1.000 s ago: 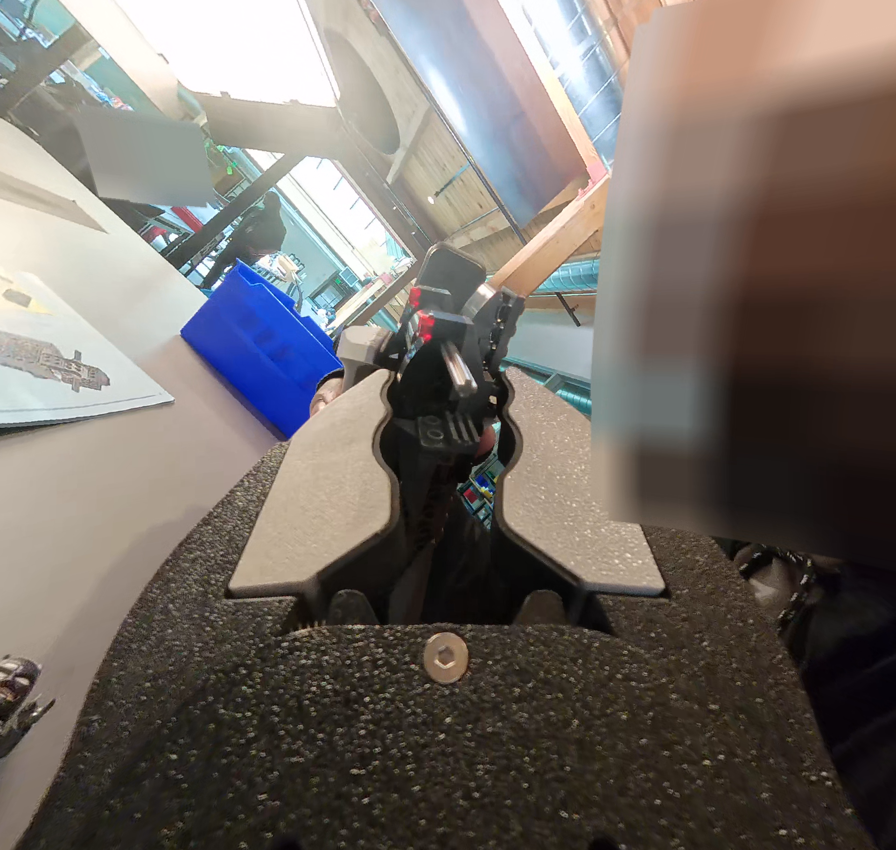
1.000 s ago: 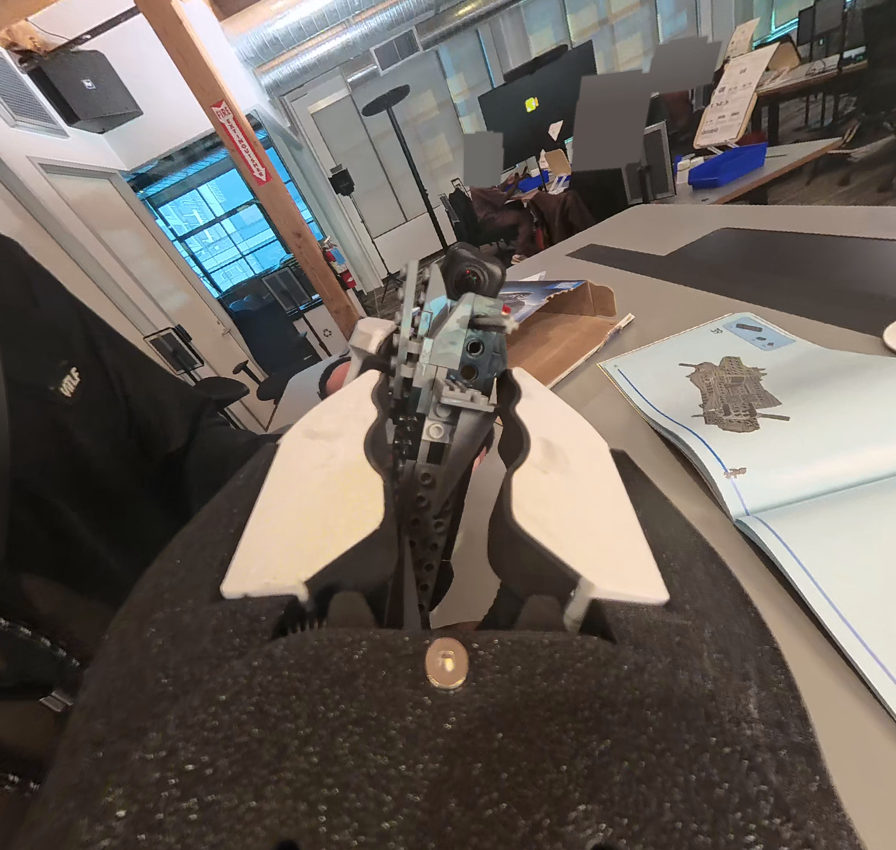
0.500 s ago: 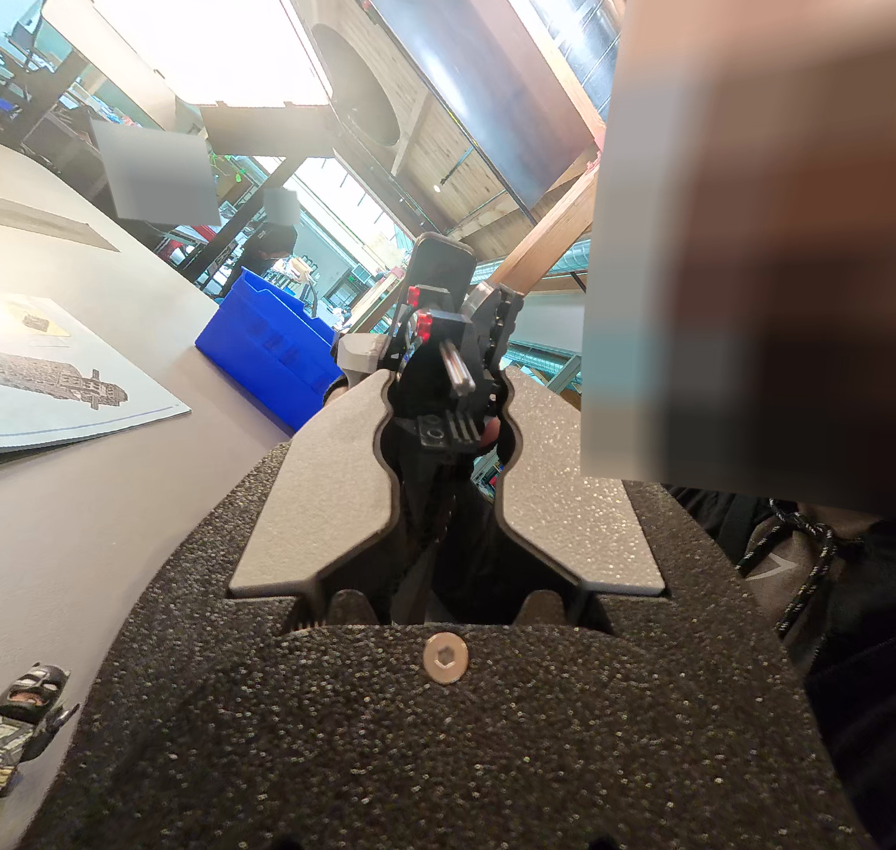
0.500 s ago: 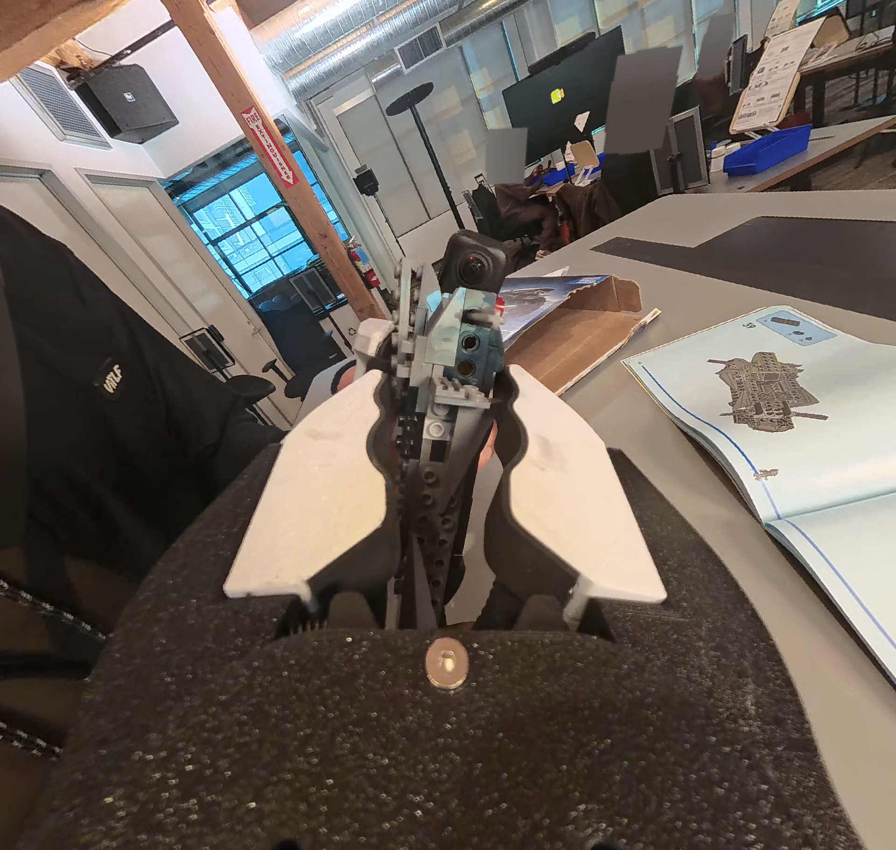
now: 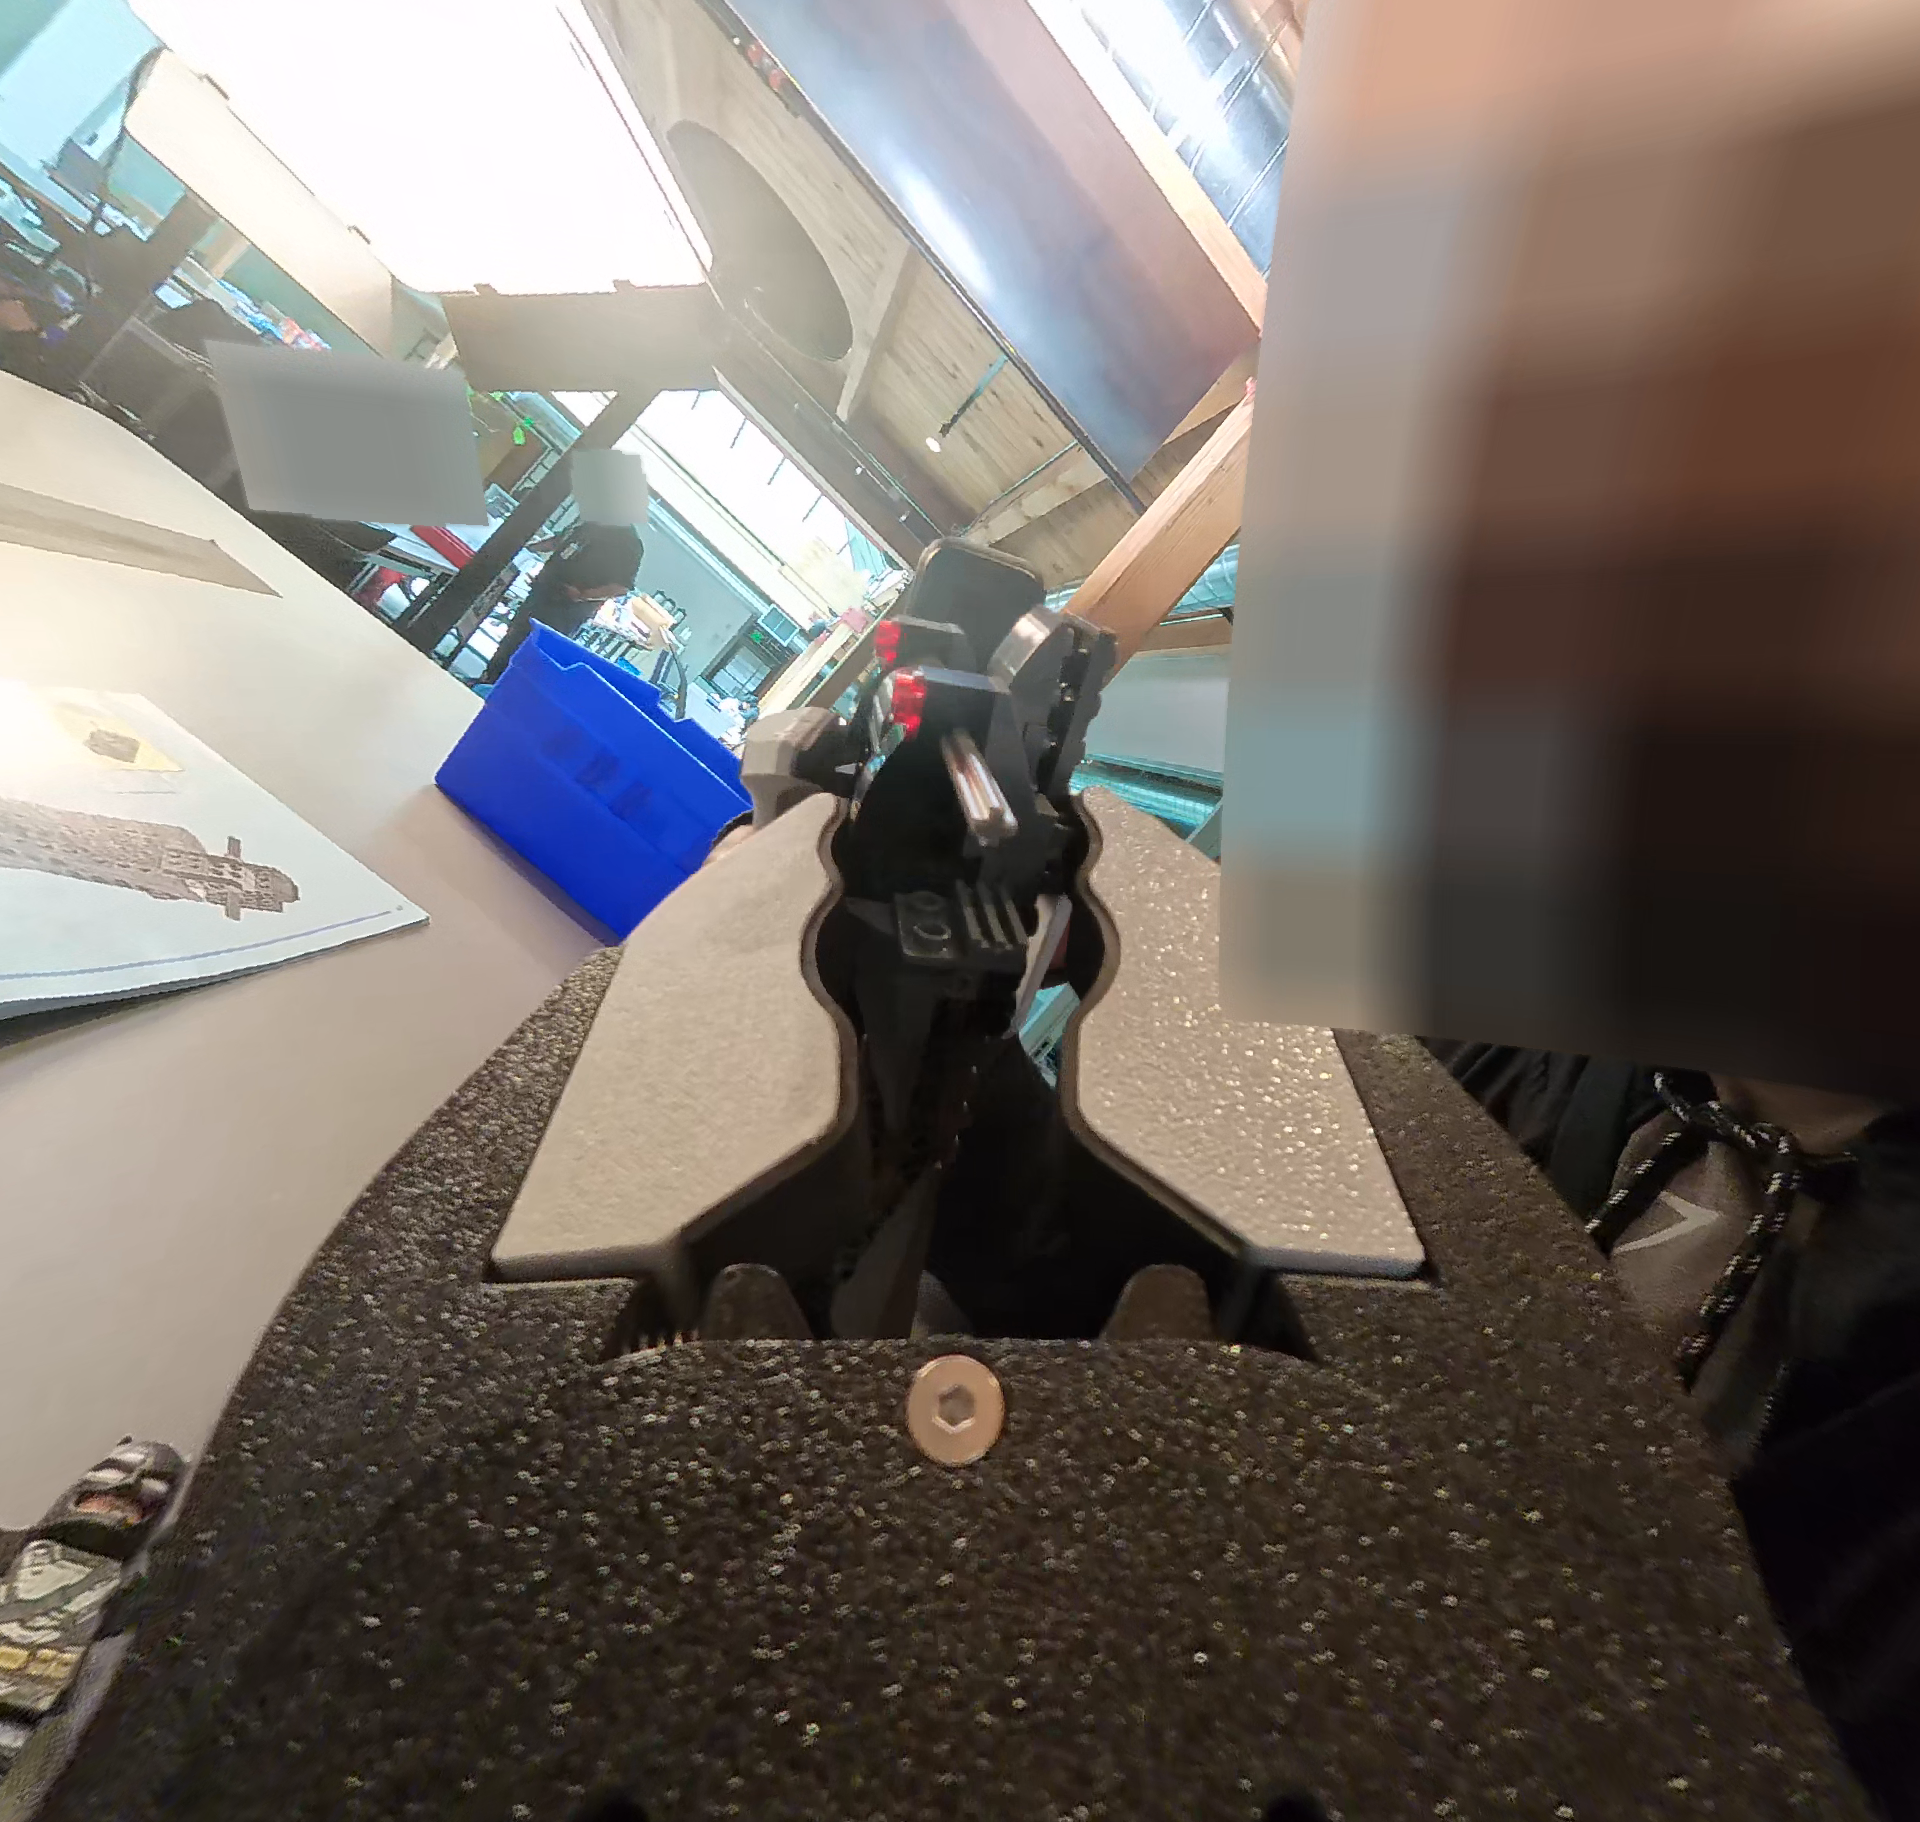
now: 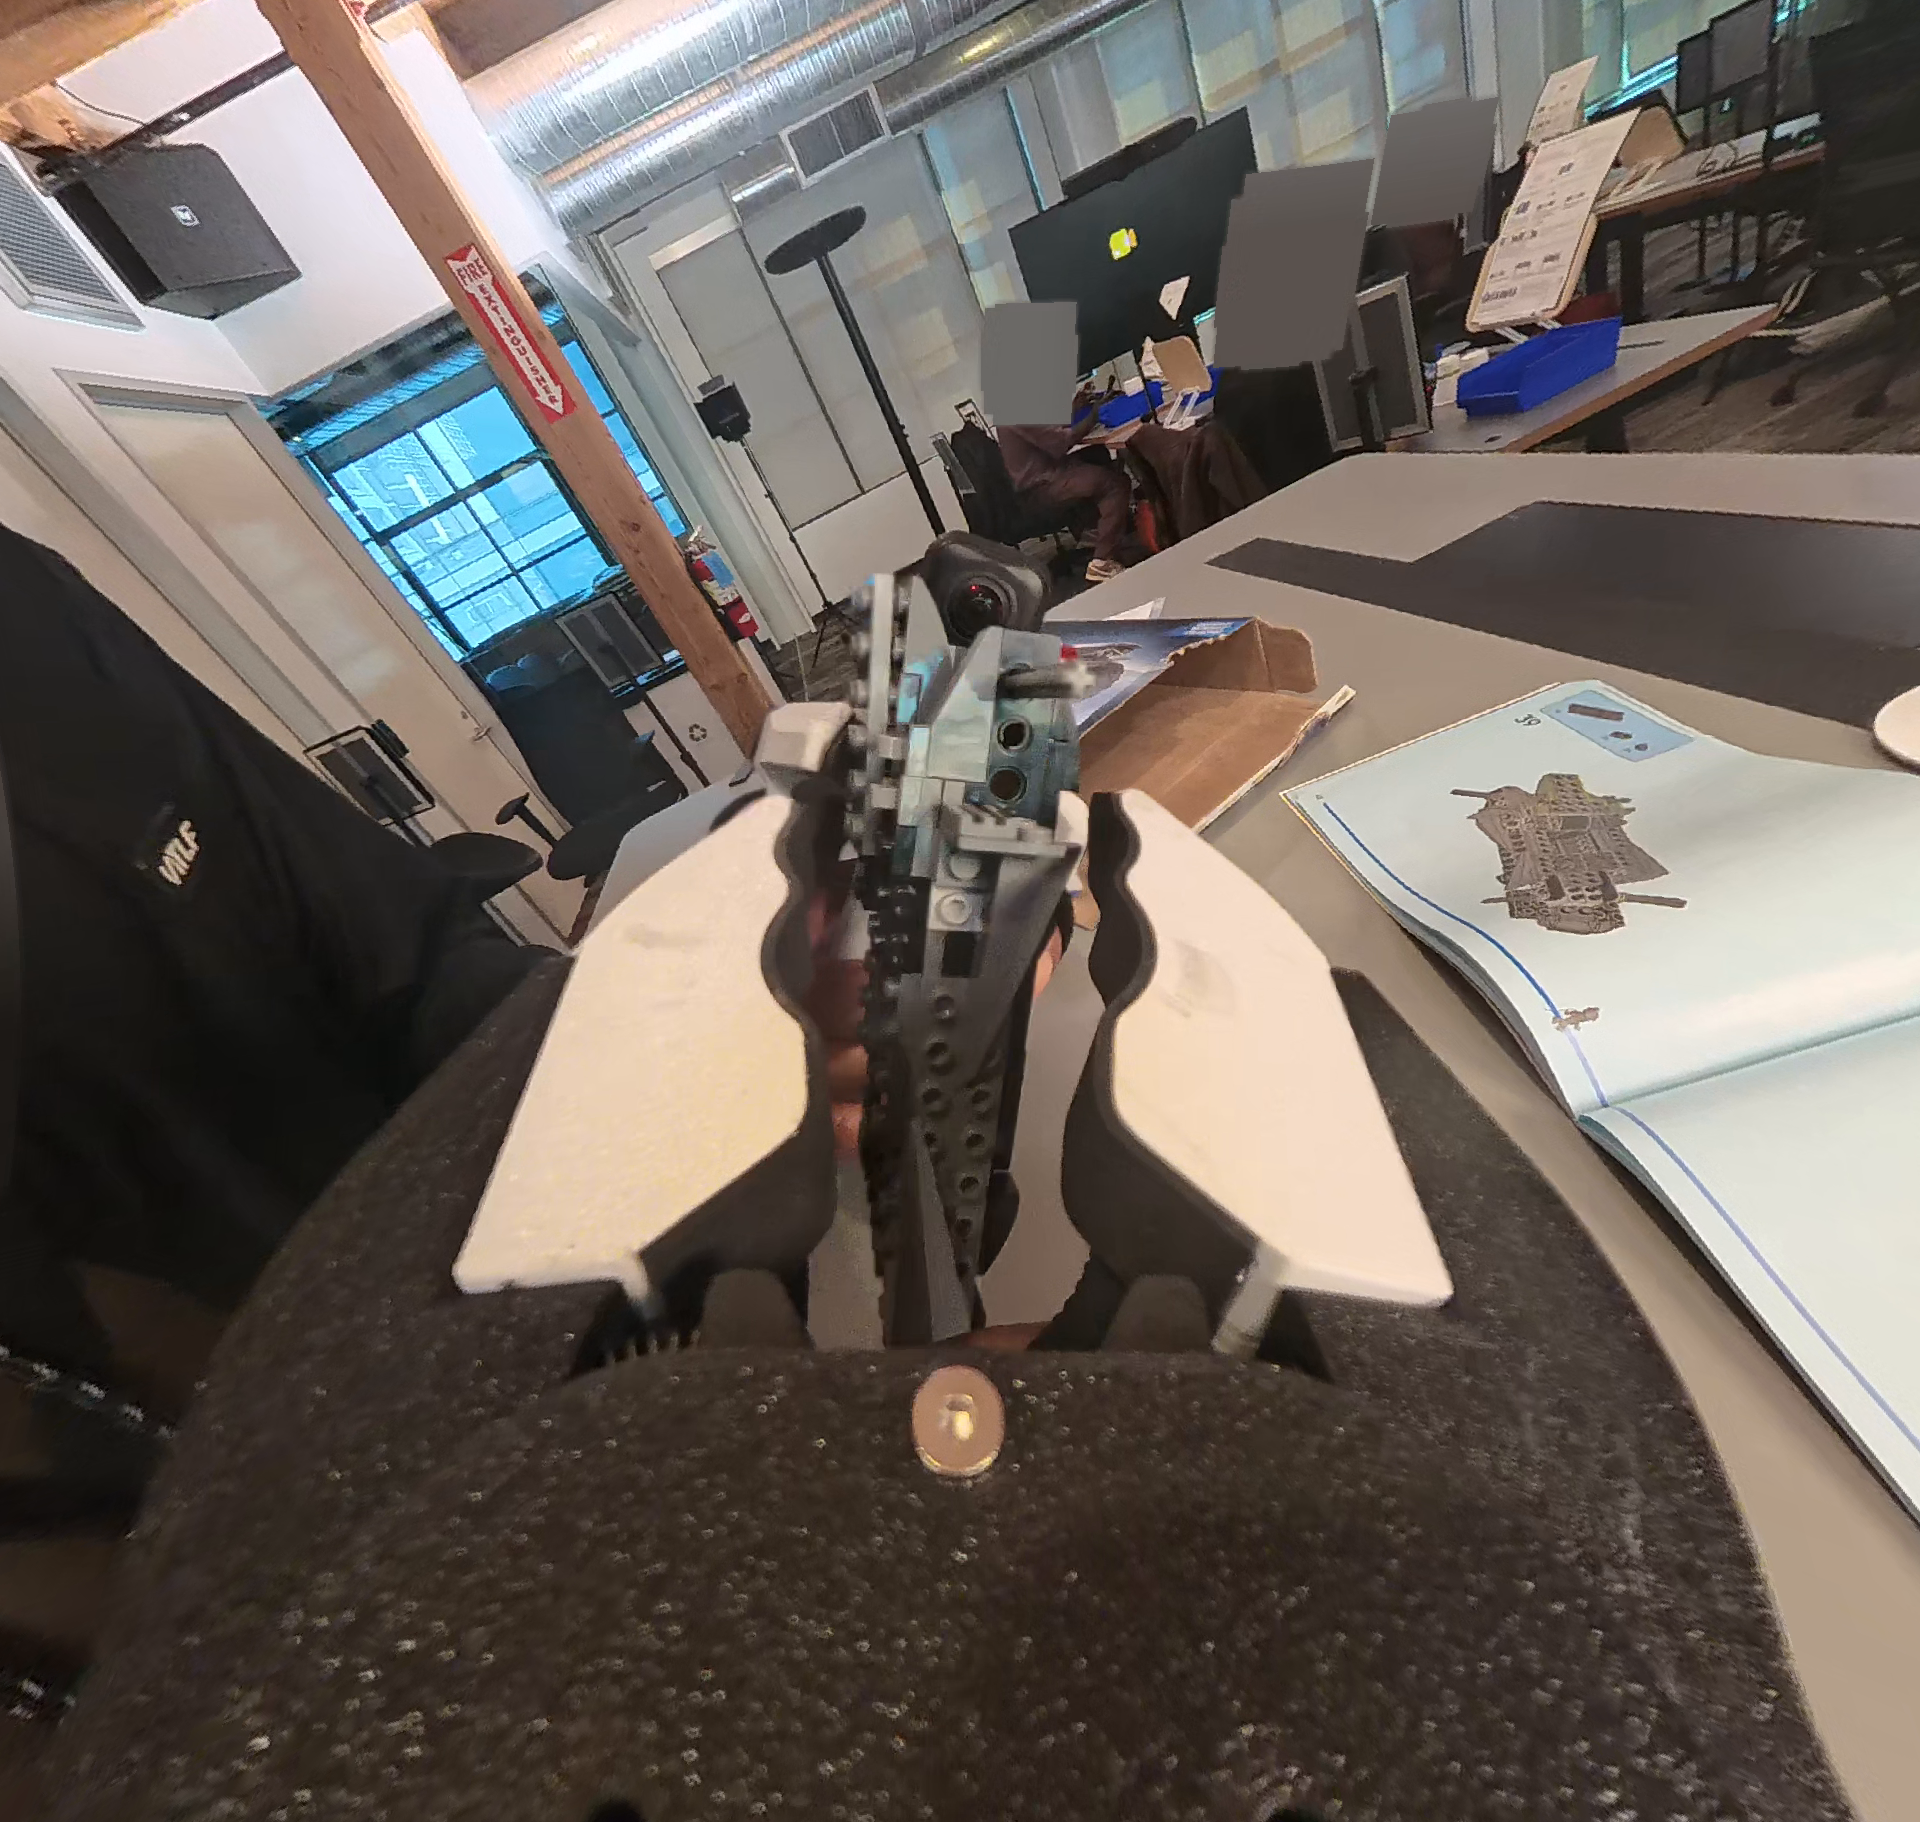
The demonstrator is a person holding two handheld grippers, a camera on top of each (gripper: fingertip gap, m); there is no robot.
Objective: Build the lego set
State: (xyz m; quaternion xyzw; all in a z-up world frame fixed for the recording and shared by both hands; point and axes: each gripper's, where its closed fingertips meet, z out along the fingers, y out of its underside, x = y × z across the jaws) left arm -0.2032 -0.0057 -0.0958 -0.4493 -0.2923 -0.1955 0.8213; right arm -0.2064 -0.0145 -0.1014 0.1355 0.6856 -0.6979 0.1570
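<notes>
A grey table (image 6: 1403, 525) carries everything, with a dark mat toward its far side. An open instruction booklet (image 6: 1714, 941) lies flat along the table's near edge. Its light blue page has a printed drawing of a brick build, a small parts box and a page number. A torn-open cardboard box (image 6: 1195, 754) with a blue printed flap lies at the table's left edge as the right wrist view shows it. A blue plastic bin (image 5: 582, 785) stands at the far edge in the left wrist view. The grey and black brick-built model (image 6: 935, 993) is held up off the table between the two tools, which face each other. Its long axis runs along both pairs of fingers. The narrow pointed end is aimed back into the right gripper (image 6: 940, 816), and the bulkier built-up end with red studs is toward the left gripper (image 5: 951, 827). Its studded plate stands on edge. The left gripper is clamped on the model, both pads against it. The right gripper's jaws stand apart around the model, with daylight on each side. A small dark minifigure (image 5: 73, 1564) sits at the table's near edge. There is writing on a red sign on the wooden post and a small logo on the person's black sleeve.
</notes>
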